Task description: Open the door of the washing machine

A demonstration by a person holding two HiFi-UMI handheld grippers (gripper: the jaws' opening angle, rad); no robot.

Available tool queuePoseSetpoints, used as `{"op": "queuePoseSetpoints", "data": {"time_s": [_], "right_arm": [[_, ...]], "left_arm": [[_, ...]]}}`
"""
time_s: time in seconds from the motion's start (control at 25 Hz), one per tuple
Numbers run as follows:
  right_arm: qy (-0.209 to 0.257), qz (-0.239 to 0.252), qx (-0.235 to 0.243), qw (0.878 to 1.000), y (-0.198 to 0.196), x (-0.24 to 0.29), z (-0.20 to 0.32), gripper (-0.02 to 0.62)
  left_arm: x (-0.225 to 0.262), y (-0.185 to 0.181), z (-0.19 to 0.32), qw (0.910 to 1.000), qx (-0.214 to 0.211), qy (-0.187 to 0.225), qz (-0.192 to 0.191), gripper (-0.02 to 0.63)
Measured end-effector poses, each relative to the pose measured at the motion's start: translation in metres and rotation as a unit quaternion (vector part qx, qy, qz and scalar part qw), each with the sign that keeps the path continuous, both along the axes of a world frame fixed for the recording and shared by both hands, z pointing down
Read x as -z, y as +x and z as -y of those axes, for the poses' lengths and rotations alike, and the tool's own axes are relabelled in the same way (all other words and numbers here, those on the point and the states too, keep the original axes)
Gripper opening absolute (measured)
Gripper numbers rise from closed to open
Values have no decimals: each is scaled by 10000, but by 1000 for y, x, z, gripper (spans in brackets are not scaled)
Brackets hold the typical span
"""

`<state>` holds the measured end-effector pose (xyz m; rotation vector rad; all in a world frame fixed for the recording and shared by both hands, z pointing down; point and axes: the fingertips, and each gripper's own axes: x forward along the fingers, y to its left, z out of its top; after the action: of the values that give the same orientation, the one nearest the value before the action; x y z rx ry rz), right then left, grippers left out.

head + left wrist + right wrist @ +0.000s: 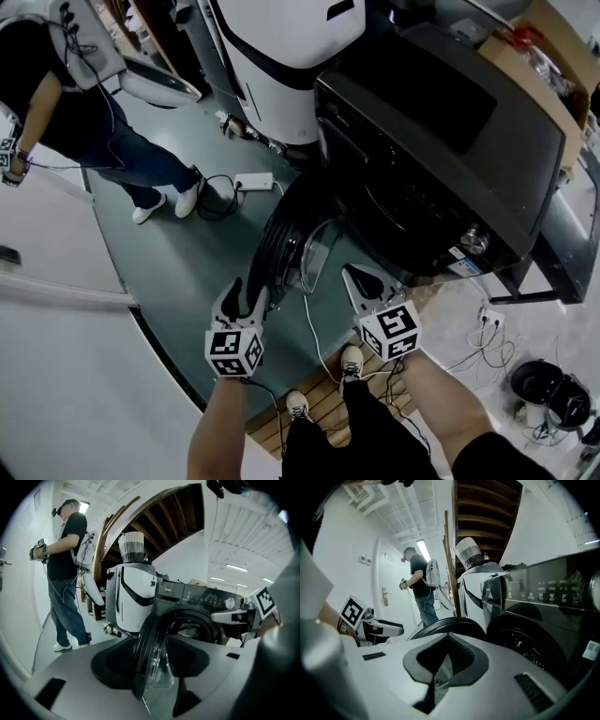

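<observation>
The left gripper was clamped on the rim of the door, already swung wide open off the dark washing machine; the right gripper hung just beside it, jaws squeezed together on nothing.

the head view looks steeply down from overhead onto the washing machine and its open door. the left gripper view sits low, hard against the door's edge, facing the drum. the right gripper view (equally low) looks along the machine's front. both gripper views share the door, a white appliance and a standing person.
</observation>
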<state>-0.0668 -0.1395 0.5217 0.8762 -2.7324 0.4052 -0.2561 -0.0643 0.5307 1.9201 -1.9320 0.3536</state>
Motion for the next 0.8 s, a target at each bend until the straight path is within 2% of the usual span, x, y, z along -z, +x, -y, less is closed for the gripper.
{"op": "queuePoseSetpoints", "data": {"time_s": [0.08,0.16,0.24,0.44,0.56,0.8], "right_arm": [[32,43,-103,9999,8,15,-10,18],[102,89,-218,9997,14,35,-22,17],[182,162,-363,9990,20,56,-36,17],[374,456,-825,9948,40,110,-87,17],[560,553,-1000,9919,43,143,-121,17],[867,386,-1359,9862,55,186,-204,17]], "left_arm": [[29,14,-12,9994,-208,270,-23,202],[58,27,-24,9975,-500,505,29,97],[85,41,-37,9941,-826,694,51,29],[135,68,-80,9858,-1430,859,188,17],[164,76,-112,9796,-1733,1016,19,17],[192,90,-189,9648,-2346,1153,-271,17]]}}
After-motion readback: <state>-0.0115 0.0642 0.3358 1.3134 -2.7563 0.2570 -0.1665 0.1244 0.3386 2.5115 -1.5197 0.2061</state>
